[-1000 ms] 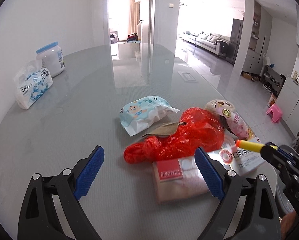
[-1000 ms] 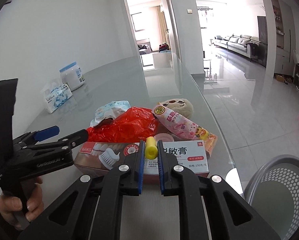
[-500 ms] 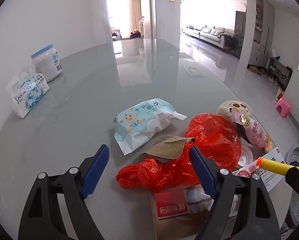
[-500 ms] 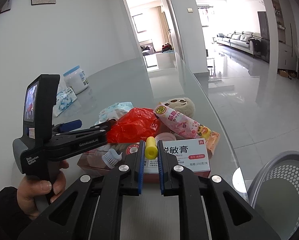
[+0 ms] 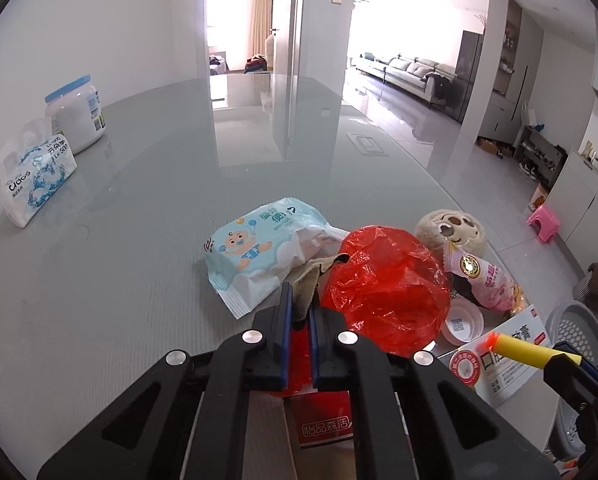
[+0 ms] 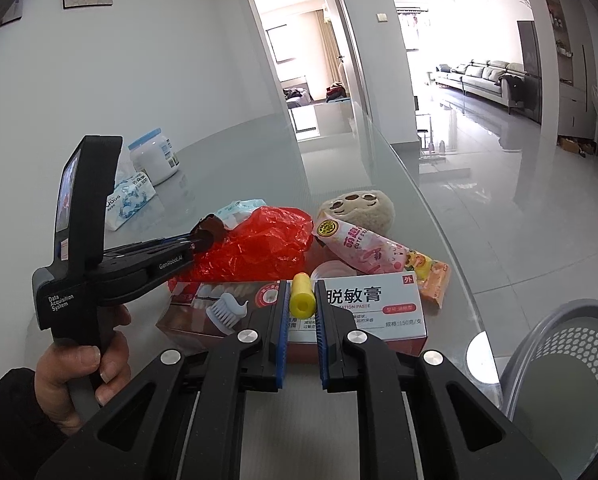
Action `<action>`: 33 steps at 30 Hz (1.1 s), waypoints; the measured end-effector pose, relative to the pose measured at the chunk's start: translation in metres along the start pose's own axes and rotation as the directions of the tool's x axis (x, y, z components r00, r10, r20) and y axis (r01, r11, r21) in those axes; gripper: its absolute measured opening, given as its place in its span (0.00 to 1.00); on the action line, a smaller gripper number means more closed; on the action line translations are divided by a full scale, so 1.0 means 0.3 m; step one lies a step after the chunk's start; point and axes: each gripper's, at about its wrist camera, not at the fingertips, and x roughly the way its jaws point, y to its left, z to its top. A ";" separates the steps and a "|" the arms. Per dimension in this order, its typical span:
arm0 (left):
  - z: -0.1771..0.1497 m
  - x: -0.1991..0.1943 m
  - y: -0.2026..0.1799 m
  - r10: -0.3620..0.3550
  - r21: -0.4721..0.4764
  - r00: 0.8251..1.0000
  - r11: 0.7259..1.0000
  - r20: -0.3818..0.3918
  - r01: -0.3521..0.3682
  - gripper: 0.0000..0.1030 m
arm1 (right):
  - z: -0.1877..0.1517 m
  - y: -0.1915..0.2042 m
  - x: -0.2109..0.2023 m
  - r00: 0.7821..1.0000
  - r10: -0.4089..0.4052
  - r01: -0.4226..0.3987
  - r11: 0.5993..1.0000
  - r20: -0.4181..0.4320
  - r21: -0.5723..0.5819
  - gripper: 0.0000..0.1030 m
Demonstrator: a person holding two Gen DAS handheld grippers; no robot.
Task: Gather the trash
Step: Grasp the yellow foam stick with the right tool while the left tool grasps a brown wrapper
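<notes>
My left gripper (image 5: 299, 300) is shut on a brown dry leaf (image 5: 307, 284) above the trash pile; the leaf also shows in the right wrist view (image 6: 209, 232) at the left gripper's tip. My right gripper (image 6: 301, 300) is shut on a yellow foam dart (image 6: 302, 300), also seen in the left wrist view (image 5: 519, 350). Under them lie a red plastic bag (image 5: 383, 288), a toothpaste box (image 6: 355, 308), a pink snack packet (image 6: 363, 248) and a wet-wipes pack (image 5: 259, 252).
A grey mesh bin (image 6: 567, 364) stands off the table's right edge. A plush toy (image 5: 451, 232), a small white cup (image 5: 463, 320), a tissue pack (image 5: 31, 176) and a white jar (image 5: 77, 112) are on the glass table (image 5: 179, 184).
My left gripper moved forward over the pile and closed from wide open onto the brown leaf. My right gripper stayed shut on the yellow dart, nearly still.
</notes>
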 end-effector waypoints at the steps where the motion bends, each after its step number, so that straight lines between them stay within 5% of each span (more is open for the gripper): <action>1: 0.000 -0.010 -0.001 0.001 -0.002 1.000 1.000 0.007 -0.001 0.07 | 0.000 0.000 -0.001 1.000 0.000 0.000 1.000 0.001 0.000 0.12; 29: -0.018 -0.039 0.131 -0.037 -0.071 0.998 0.997 -0.052 0.033 0.09 | 0.003 0.023 -0.022 1.000 -0.001 0.001 1.000 0.005 -0.014 0.12; 33: -0.012 -0.038 0.137 -0.042 -0.084 0.998 0.996 -0.054 0.038 0.21 | 0.004 0.023 -0.020 1.000 -0.001 0.001 1.000 0.005 -0.014 0.12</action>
